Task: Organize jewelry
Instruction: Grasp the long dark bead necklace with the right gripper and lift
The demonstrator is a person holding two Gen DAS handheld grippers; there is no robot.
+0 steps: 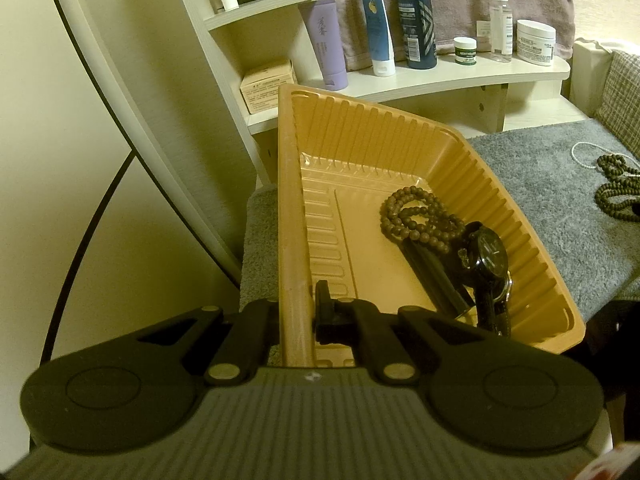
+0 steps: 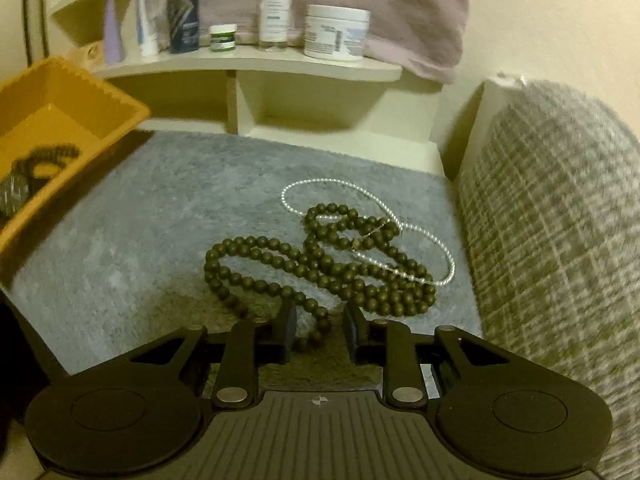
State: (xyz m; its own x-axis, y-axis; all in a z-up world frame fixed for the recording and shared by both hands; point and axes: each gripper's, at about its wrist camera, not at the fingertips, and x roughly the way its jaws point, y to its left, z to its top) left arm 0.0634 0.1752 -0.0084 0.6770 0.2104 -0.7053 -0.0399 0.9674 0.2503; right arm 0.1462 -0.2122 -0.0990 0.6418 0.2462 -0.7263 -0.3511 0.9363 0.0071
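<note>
My left gripper is shut on the near left rim of an orange plastic tray and holds it tilted over the grey mat. Inside the tray lie a brown bead bracelet and a black wristwatch. The tray also shows at the left of the right wrist view. My right gripper is open, low over the mat, with a strand of a long dark bead necklace between its fingertips. A thin pearl necklace lies tangled under the dark beads.
A grey fluffy mat covers the table. A white shelf behind it carries tubes, bottles and jars. A checked cushion stands at the right. A round mirror frame is at the left.
</note>
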